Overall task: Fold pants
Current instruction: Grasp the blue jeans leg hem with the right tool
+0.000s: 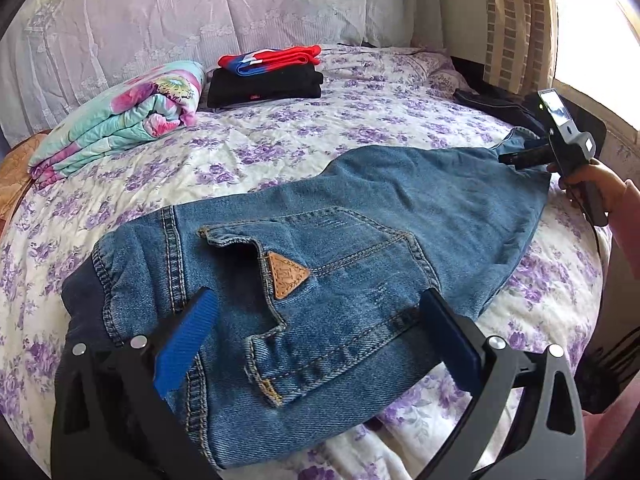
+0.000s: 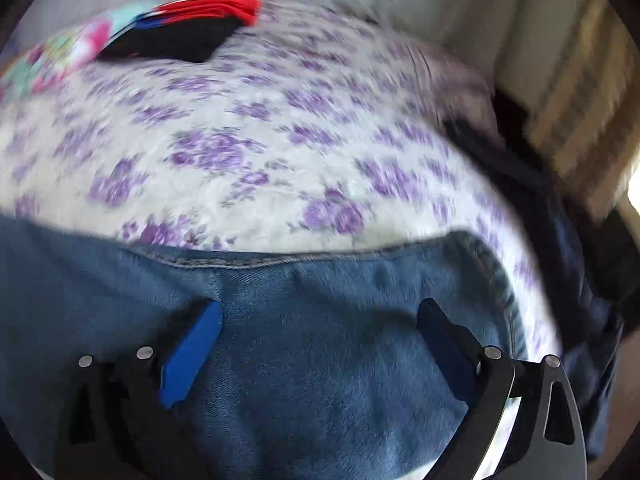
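A folded floral quilt point(image 1: 120, 116) sits at the left edge of a bed point(image 1: 280, 136) covered in a purple-flowered sheet, with a stack of folded red, blue and black clothes point(image 1: 268, 76) just beside it near the draped headboard. Open sheet stretches between that stack and the blue denim pants point(image 1: 360, 216), which lie across the near side of the bed, waistband left, legs running right. The left gripper point(image 1: 320, 320) hovers over the pocket area, jaws spread wide with nothing pinched. At the right edge, a hand point(image 1: 600, 188) holds the right gripper point(image 2: 320, 320) by the pants' far end, beside dark garments point(image 1: 492, 104) and a curtain. The right wrist view, blurred, shows what the left cannot: those jaws also spread wide over a stitched denim hem.
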A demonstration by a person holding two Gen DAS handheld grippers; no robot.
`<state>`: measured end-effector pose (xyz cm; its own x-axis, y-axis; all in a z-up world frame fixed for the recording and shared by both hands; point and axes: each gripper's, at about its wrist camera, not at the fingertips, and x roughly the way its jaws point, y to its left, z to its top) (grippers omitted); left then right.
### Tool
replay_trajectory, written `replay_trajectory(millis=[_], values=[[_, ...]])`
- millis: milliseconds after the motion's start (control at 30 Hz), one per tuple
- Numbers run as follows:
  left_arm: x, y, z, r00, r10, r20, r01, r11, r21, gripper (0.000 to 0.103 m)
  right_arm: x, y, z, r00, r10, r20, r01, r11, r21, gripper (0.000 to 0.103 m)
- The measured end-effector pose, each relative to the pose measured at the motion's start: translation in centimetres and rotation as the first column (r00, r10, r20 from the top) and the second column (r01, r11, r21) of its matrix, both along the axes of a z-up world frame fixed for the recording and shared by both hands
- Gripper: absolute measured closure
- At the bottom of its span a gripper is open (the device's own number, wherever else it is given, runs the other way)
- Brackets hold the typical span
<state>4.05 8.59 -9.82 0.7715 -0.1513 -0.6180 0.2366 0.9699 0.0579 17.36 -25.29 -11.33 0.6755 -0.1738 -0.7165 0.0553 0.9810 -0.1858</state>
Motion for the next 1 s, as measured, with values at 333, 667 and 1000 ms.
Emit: replay_trajectory(millis=[333, 667, 1000], values=[[-0.4, 0.4, 0.1, 1.0, -0.016, 0.011, 0.016, 0.999, -0.04, 0.005, -3.6, 23.0, 2.0, 0.791, 0.598, 0.133, -0.573, 0.798, -0.186, 0.011], [-1.1, 1.5, 0.4, 0.999, -0.032, 0.037, 0.036, 0.993, -0.116, 0.005, -6.9, 26.0, 4.4, 0.738, 0.65, 0.182, -0.633, 0.76, -0.147, 0.007], [-3.9, 0.6, -0.5, 0.996, -0.047, 0.071, 0.04, 0.994, 0.099, 0.005, -12.5, 25.3, 2.1, 0.733, 0.652, 0.191, -0.665, 0.747, -0.001, 0.007]])
